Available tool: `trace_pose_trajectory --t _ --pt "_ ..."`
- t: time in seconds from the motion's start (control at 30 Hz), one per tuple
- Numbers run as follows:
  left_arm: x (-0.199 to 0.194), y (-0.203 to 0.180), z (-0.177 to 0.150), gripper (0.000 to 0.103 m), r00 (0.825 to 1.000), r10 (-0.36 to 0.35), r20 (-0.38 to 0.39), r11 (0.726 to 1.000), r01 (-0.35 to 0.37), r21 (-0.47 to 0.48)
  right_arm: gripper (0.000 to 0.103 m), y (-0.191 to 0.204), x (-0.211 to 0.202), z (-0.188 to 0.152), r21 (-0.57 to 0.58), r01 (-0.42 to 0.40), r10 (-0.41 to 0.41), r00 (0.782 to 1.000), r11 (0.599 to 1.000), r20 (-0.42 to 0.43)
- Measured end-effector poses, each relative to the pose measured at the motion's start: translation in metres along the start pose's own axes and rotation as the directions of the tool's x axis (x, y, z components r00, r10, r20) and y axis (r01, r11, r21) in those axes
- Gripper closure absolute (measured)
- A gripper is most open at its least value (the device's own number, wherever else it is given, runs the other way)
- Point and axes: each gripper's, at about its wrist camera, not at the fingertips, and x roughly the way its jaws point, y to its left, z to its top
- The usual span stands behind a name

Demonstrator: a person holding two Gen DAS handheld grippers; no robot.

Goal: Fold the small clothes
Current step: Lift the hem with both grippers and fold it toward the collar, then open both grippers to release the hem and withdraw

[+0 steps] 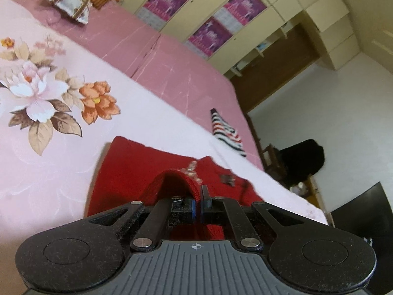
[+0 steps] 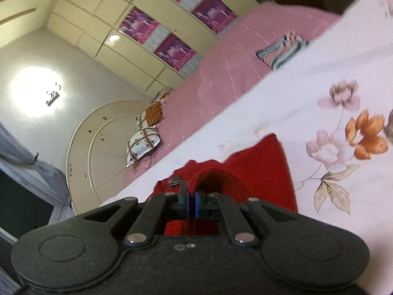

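- The red knitted garment (image 1: 137,172) lies on the pale pink bedsheet printed with large flowers (image 1: 49,162), near the bed's edge, with part of its edge lifted off the sheet at both grippers.
- Step in hand, as I judge it: carrying a pinched edge of the garment across to lay down a fold. To do it well, both hands should travel level and in step, so that the lifted edge stays taut and straight between them.
- The carried edge should come down square onto the flat part. The grip should let go only once the fold rests flat.
- A small dark trim piece (image 1: 227,179) and pale beads on the front could bunch inside the fold, so lay the cloth smoothly over them.
- Left gripper (image 1: 197,202): jaws clenched, with a ribbed red hem arching up from between the blue pads.
- Right gripper (image 2: 191,204): jaws likewise clamped, with a fold of the same red knit rising just beyond the pads.
- A striped folded cloth (image 1: 227,130) lies well apart on the darker pink cover (image 1: 172,56), clear of the work.
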Motion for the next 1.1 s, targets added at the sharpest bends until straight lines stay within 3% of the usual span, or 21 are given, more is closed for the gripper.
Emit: trace_pose_trajectory --t 0.17,0.23,0.3,0.33,0.4,0.43,0.5,0.57,0.6,0.7,0.8,0.83,0.87,0.9,0.93,1.0,1.1 --pt "0.037 0.024 0.005 0.1 1.0 -0.023 -0.012 0.995 0.022 -0.099 0.097 -0.028 0.028 0.007 0.094 -0.02 0.023 0.999 0.995 -0.031" --pt "0.046 0.031 0.007 0.099 0.999 -0.048 0.026 0.989 0.051 -0.137 0.092 -0.034 0.041 0.011 0.109 -0.028 0.031 0.999 0.994 -0.029" --pt "0.054 0.039 0.007 0.099 0.994 -0.084 0.065 0.977 0.095 -0.192 0.078 -0.039 0.049 0.014 0.112 -0.04 0.041 0.999 0.993 -0.002" --pt "0.058 0.042 0.007 0.091 0.993 -0.089 0.072 0.971 0.102 -0.215 0.073 -0.04 0.049 0.014 0.12 -0.05 0.048 0.999 0.992 0.018" --pt "0.059 0.039 0.004 0.019 0.993 -0.065 0.103 0.977 0.084 -0.194 0.041 -0.041 0.049 0.014 0.116 -0.057 0.049 0.996 0.992 0.07" --pt "0.055 0.033 0.001 0.013 0.989 -0.046 0.141 0.985 0.068 -0.156 0.033 -0.04 0.047 0.014 0.106 -0.052 0.042 0.995 0.993 0.096" --pt "0.053 0.023 0.001 0.013 0.989 -0.034 0.144 0.996 0.045 -0.074 0.028 -0.037 0.043 0.013 0.08 -0.035 0.026 0.993 0.996 0.119" --pt "0.054 0.004 0.001 0.016 0.991 0.051 0.122 0.995 -0.06 0.076 0.028 -0.028 0.039 0.014 0.009 -0.019 0.017 0.993 1.0 0.118" --pt "0.057 -0.005 0.0 0.028 0.988 0.108 0.106 0.98 -0.124 0.158 0.029 -0.025 0.036 0.015 -0.041 0.001 0.004 0.993 0.999 0.118" --pt "0.072 -0.023 -0.007 0.051 0.969 0.242 0.056 0.904 -0.246 0.349 0.031 -0.003 0.039 0.013 -0.233 0.131 -0.114 0.99 0.964 0.087" --pt "0.082 -0.035 -0.017 0.052 0.952 0.299 0.066 0.839 -0.295 0.457 0.034 0.019 0.054 0.004 -0.412 0.239 -0.241 0.969 0.88 0.048" --pt "0.084 -0.038 -0.019 0.052 0.95 0.305 0.074 0.83 -0.303 0.469 0.034 0.024 0.061 0.0 -0.453 0.261 -0.278 0.96 0.852 0.03" --pt "0.083 -0.04 -0.02 0.063 0.949 0.305 0.08 0.83 -0.306 0.466 0.035 0.028 0.068 -0.003 -0.484 0.284 -0.317 0.948 0.828 0.013" --pt "0.083 -0.042 -0.021 0.08 0.951 0.297 0.084 0.831 -0.301 0.468 0.045 0.031 0.072 -0.006 -0.505 0.298 -0.336 0.942 0.81 0.015" --pt "0.081 -0.044 -0.022 0.086 0.949 0.298 0.103 0.825 -0.31 0.472 0.053 0.036 0.074 -0.01 -0.528 0.3 -0.341 0.94 0.794 0.022" --pt "0.068 -0.045 -0.021 0.097 0.948 0.282 0.149 0.825 -0.319 0.466 0.083 0.047 0.074 -0.02 -0.566 0.312 -0.347 0.937 0.763 0.048" --pt "0.047 -0.046 -0.022 0.097 0.938 0.249 0.24 0.839 -0.333 0.431 0.089 0.058 0.064 -0.029 -0.61 0.335 -0.338 0.934 0.718 0.115"
